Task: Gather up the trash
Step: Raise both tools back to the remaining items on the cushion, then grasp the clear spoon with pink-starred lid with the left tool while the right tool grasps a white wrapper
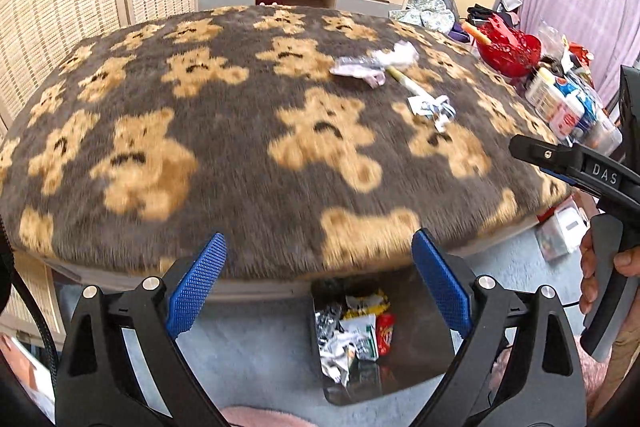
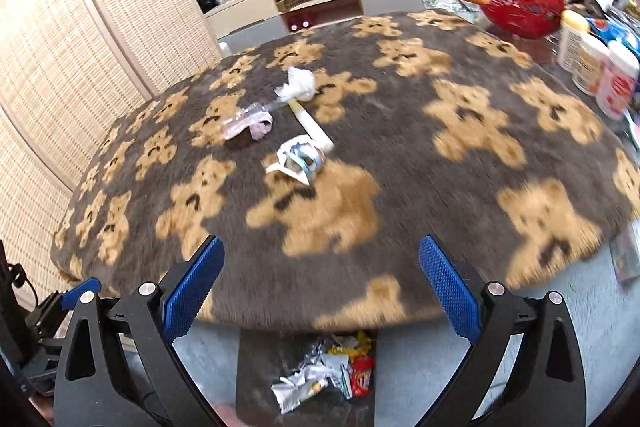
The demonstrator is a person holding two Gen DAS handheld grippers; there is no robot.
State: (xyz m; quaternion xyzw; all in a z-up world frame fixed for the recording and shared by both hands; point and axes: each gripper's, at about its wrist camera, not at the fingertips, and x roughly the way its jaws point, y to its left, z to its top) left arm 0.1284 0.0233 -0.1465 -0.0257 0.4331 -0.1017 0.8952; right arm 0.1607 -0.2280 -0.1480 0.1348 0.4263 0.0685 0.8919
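Trash is lying in a loose cluster on the bear-print blanket (image 2: 400, 131) covering the table: a crumpled white tissue (image 2: 299, 85), a clear plastic wrapper (image 2: 248, 121) with pinkish edges, a pale stick-like tube (image 2: 314, 129) and a folded blue-and-white paper scrap (image 2: 299, 159). Below the near edge of the table, a dark bin (image 2: 256, 379) on the floor is already holding foil and snack wrappers.

Both tongs are hanging released with nothing between the pads: the left gripper (image 1: 320, 283) and the right gripper (image 2: 320, 287) are each showing jaws spread wide, both hovering over the near edge, well apart from the cluster.

Several things could be going wrong from here. The pieces are touching or overlapping, so closing on one is likely to drag or flick a neighbour. The deep pile is probably letting thin paper sink, so the pads may be pinching fur instead. A wide reach on the right side risks brushing the bottles (image 2: 600, 67) and the red basket (image 2: 520, 3) crowding that edge. A light scrap could also be missing the bin if let go too high.

Motion blur is smearing both views, so what the scrap and tube really are is staying unclear. The bin's far part is hidden under the table edge, and the right gripper appears only partly in the left wrist view.
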